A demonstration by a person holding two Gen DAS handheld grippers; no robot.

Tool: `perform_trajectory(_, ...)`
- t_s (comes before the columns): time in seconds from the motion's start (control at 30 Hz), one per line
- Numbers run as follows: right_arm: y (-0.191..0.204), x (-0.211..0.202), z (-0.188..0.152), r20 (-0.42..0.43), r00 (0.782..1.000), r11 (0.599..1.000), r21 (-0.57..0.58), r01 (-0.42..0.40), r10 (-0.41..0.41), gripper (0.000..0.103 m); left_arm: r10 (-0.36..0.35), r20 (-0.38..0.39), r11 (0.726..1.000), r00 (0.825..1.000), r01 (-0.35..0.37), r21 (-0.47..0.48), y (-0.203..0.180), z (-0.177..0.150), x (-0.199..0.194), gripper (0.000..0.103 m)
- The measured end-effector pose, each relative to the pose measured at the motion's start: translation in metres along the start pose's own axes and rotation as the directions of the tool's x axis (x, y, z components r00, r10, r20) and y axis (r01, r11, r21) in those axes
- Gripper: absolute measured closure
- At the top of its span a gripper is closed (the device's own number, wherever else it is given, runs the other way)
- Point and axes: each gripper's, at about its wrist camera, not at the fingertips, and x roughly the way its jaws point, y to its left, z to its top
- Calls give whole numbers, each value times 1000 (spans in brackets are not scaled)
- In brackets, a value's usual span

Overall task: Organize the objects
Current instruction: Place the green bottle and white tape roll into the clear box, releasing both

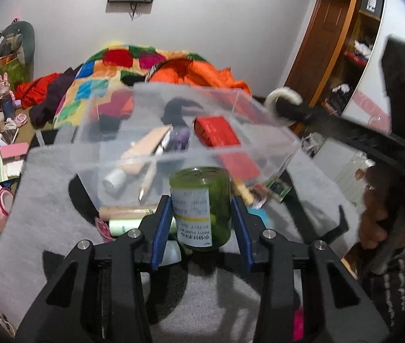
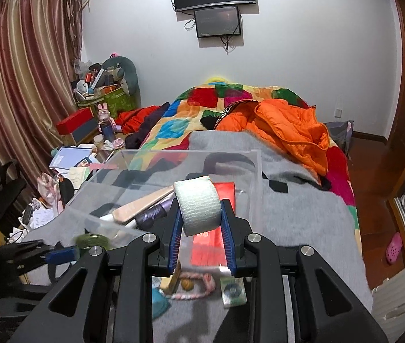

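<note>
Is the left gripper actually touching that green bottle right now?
Touching. The left wrist view shows the left gripper shut on the green bottle, both blue pads pressed flat against its sides.

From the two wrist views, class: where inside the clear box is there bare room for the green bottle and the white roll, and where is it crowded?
In the clear box, the floor behind the red packet, toward the far wall, is bare, as is the near left corner by the peach tube. The centre is crowded with tube, pen and purple item. Outside, small items crowd the near wall.

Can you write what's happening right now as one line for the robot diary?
left gripper: holds green bottle | right gripper: holds white roll | clear box: partly filled
</note>
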Motion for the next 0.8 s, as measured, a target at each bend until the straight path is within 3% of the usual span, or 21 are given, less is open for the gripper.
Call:
perform_trajectory(0.3,3,24,13,-25,1000,1000,-17,13,-13,80,-4,149,1000,989,2,15,3,43,-47,62)
perform_trajectory(0.5,5,42,13,-68,998,1000,-27,9,-11,80,48,239,999,970,-49,1,14,73,-61,62)
perform_trajectory(0.63,9,52,9,-96,995,999,-40,1,-5,80,103,230,995,968,-102,-16,25,82,-45,62)
perform_trajectory(0.8,14,61,5,-118,993,999,-53,-13,6,80,125,157,992,980,-121,-33,38,79,-11,62)
